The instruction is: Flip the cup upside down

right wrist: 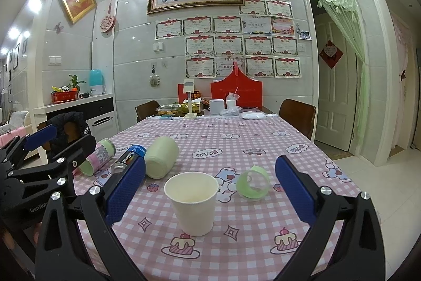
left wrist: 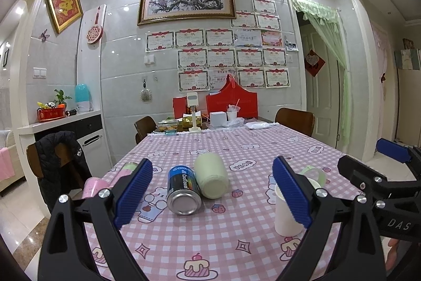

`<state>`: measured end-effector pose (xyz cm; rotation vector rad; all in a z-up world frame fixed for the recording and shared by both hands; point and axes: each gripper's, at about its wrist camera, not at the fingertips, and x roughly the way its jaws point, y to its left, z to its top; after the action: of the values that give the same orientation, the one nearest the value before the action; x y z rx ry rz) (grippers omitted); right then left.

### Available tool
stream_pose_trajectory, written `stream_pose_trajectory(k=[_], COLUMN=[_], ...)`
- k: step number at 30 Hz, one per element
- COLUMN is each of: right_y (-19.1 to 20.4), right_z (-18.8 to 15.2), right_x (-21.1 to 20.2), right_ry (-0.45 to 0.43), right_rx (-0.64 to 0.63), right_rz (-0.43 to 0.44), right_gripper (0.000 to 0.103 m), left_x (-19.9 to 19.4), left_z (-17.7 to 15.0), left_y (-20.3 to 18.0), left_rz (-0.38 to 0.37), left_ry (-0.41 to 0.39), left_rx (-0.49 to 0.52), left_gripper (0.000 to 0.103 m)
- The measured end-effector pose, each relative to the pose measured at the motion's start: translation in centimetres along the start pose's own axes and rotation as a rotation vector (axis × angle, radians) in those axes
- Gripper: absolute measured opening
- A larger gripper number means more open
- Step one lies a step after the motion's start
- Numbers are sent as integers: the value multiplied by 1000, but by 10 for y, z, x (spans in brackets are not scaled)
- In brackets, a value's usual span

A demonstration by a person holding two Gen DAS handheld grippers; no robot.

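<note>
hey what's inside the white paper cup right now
The white paper cup stands upright, mouth up. Its visible inner wall looks bare; the near wall hides the bottom, so that part cannot be seen.

One paper cup (right wrist: 192, 202) stands upright on the surface (right wrist: 250, 236). One can (left wrist: 183, 190) lies on its side. One pale green roll (right wrist: 161, 160) lies beside it. One green tape ring (right wrist: 253, 182). One pink bottle (right wrist: 98, 156) lies on its side. Two grippers: left (left wrist: 211, 198) and right (right wrist: 210, 194). Three chairs: one with a jacket (left wrist: 56, 159), two at the far end (left wrist: 144, 126) (left wrist: 296, 120).
</note>
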<state>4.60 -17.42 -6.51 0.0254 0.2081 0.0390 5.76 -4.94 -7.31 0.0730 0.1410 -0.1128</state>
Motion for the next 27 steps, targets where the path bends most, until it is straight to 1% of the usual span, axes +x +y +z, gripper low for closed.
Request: stream_pose_trajectory(k=[6, 15, 27], right_y=[-2, -9, -34], right_z=[2, -1, -11], right_x=[1, 5, 13], right_ry=[4, 21, 51], right_rx=[1, 5, 32], right_rz=[-9, -37, -126], right_gripper=[95, 95, 95], left_x=[3, 15, 37], left_z=[-1, -7, -21], left_y=[-2, -7, -20], left_rz=[1, -1, 4], left_ry=[10, 47, 118], left_rx=[2, 3, 11], left_gripper=[91, 91, 91])
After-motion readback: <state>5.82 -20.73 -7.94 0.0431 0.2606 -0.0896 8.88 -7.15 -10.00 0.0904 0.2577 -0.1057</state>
